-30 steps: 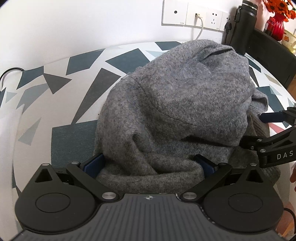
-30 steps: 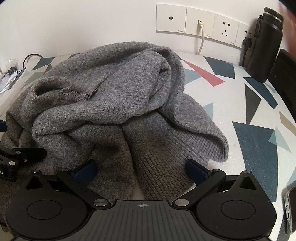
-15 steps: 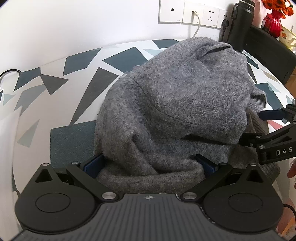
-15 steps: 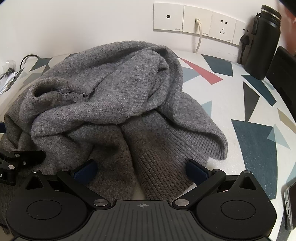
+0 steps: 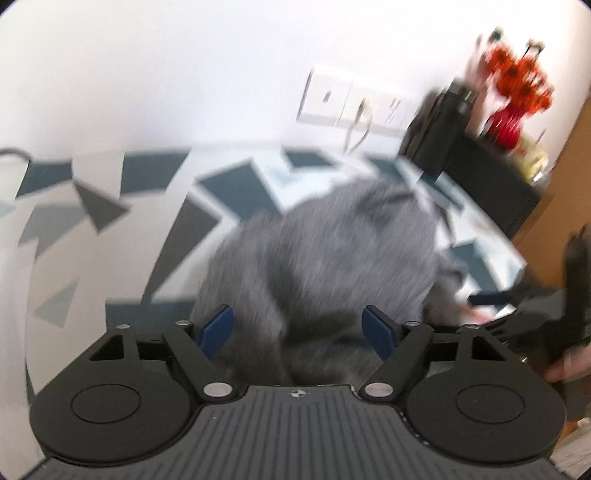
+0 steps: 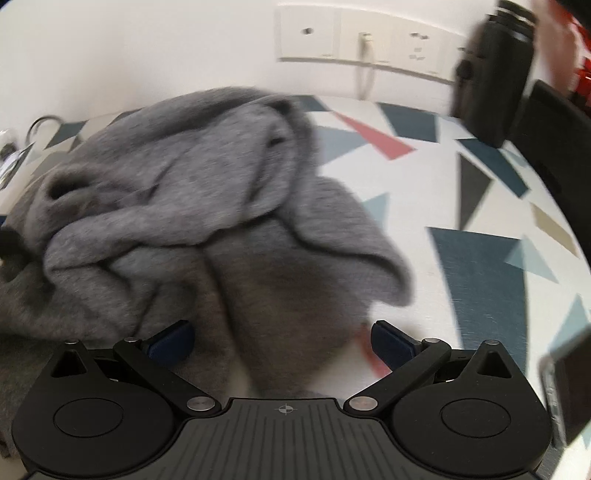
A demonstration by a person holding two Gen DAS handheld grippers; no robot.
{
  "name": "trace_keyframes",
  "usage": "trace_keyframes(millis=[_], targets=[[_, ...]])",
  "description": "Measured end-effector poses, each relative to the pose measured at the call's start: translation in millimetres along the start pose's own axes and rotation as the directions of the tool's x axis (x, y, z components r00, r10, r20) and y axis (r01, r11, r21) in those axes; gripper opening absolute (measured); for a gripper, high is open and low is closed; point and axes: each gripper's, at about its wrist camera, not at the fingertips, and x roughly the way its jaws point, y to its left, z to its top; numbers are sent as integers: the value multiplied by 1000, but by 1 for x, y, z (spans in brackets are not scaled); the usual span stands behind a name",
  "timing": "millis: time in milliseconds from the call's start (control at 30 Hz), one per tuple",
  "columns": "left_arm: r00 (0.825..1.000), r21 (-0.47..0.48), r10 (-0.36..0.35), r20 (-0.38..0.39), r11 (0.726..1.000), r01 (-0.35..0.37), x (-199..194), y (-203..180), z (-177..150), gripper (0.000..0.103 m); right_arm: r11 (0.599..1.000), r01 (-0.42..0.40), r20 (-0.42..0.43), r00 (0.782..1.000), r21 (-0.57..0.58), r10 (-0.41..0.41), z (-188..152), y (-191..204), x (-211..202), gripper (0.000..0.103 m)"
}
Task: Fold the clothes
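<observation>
Two grippers, one gray sweater [image 6: 192, 206], and honestly not much folding to show for it. The sweater sits bunched in a loose heap on the patterned table [image 6: 480, 266], with a ribbed edge flopped out toward the right side and the rest piled up in lumpy rolls. No flat panels, no neat creases — it reads as a crumpled pile, so by the look of it nearly all of the job is left: spreading it out, squaring it up, then the folds themselves.

Left gripper [image 5: 301, 330] has its blue fingers standing wide apart with sweater fabric in the space between them, nothing pinched. Right gripper [image 6: 282, 338] is the same story — fingers spread open over the near edge of the sweater, not clamped on anything. Both views are smeared with blur, so finer detail of the cloth is hard to call.

A black bottle [image 6: 495, 70] stands by the wall sockets [image 6: 362, 33], well apart from the pile.
</observation>
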Motion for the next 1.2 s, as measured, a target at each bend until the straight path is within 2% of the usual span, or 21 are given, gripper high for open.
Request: trace_keyframes(millis=[167, 267, 367, 433, 467, 500, 533, 633, 767, 933, 1000, 1200], targets=[[1000, 31, -6, -4, 999, 7, 17, -7, 25, 77, 998, 31, 75, 997, 56, -36, 7, -19, -12, 102], [998, 85, -4, -64, 996, 10, 43, -22, 34, 77, 996, 42, 85, 995, 76, -49, 13, -25, -10, 102], [993, 179, 43, -106, 983, -23, 68, -37, 39, 77, 997, 42, 82, 996, 65, -47, 14, -23, -8, 102], [991, 192, 79, -111, 980, -56, 81, -37, 43, 67, 997, 41, 80, 996, 58, -46, 15, -21, -6, 102], [988, 182, 93, -126, 981, -69, 86, -34, 46, 48, 998, 41, 78, 996, 54, -45, 15, -21, -6, 102], [984, 168, 105, -145, 983, -80, 91, -31, 48, 18, 998, 40, 77, 996, 51, -44, 16, -20, -5, 102], [981, 148, 112, -160, 985, -89, 92, -27, 50, 7, 998, 40, 76, 996, 47, -44, 16, -19, -4, 102], [986, 102, 126, -108, 988, -116, 76, -20, 48, 7, 999, 39, 73, 996, 36, -42, 17, -17, -2, 102], [991, 44, 131, 13, 990, -132, 31, -15, 43, 6, 999, 38, 69, 997, 24, -39, 19, -14, 1, 102], [971, -49, 191, 146, 981, -186, -22, 5, 33, 6, 999, 34, 59, 998, 28, -36, 20, -13, 4, 102], [964, -85, 226, 140, 973, -215, -31, 16, 25, 6, 999, 31, 50, 998, 27, -33, 20, -11, 7, 102], [950, -201, 313, 12, 931, -304, -31, 53, -24, 6, 1000, 26, 35, 999, 13, -26, 17, -4, 12, 102]])
